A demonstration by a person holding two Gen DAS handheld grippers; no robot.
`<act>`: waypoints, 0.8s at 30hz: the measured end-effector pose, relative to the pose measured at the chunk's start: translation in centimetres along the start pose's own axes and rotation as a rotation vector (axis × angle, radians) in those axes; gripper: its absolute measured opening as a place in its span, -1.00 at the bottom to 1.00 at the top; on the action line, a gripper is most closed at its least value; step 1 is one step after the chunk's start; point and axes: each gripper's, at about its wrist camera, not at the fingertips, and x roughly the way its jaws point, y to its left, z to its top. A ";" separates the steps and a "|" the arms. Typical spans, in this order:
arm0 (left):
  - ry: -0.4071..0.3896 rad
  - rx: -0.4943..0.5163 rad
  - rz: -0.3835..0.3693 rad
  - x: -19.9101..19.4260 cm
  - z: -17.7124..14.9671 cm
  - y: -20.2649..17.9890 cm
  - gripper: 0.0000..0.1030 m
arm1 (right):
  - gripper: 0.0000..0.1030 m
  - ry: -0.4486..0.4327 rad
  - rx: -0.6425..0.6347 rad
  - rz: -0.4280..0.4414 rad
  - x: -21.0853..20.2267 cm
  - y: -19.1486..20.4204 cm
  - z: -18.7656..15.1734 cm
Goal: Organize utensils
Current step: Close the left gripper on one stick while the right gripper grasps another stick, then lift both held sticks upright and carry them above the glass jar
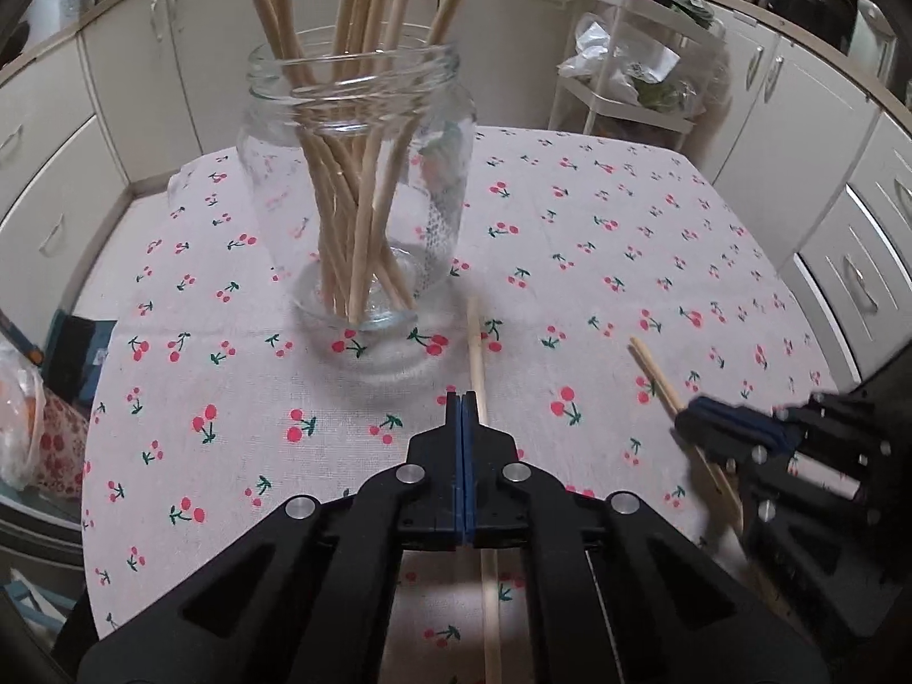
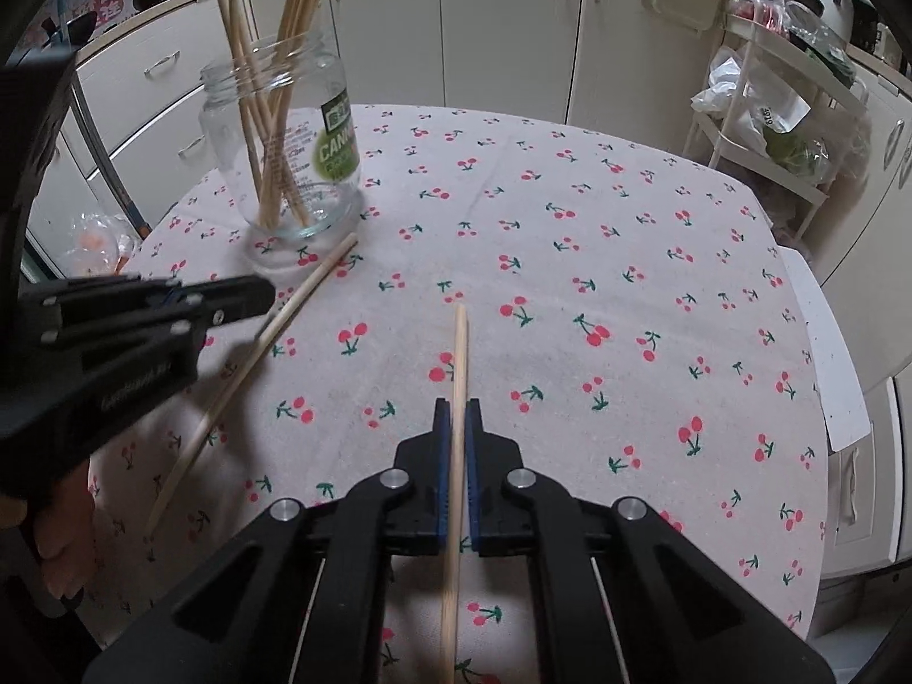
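A clear glass jar stands on the cherry-print tablecloth and holds several wooden chopsticks; it also shows in the right wrist view. My left gripper is shut and empty, just above a loose chopstick that lies on the cloth in front of the jar; this chopstick also shows in the right wrist view. My right gripper is shut on another chopstick, which points forward between its pads. The right gripper also shows in the left wrist view, with its chopstick.
The round table has its edge near white cabinets all round. A white wire cart with bags stands behind the table at the right. Plastic bags lie on the floor at the left.
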 end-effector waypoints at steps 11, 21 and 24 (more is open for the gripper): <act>0.019 -0.014 0.004 1.6 1.2 -0.4 -0.56 | -0.52 -0.011 -0.035 -0.003 1.2 0.4 0.4; -0.070 0.002 -0.042 -0.9 0.4 -0.4 -0.91 | -0.89 -0.082 0.249 0.225 -1.0 -3.4 -0.7; -0.209 -0.014 -0.118 -4.9 0.2 0.2 -0.91 | -0.89 -0.176 0.342 0.306 -3.0 -4.5 -0.9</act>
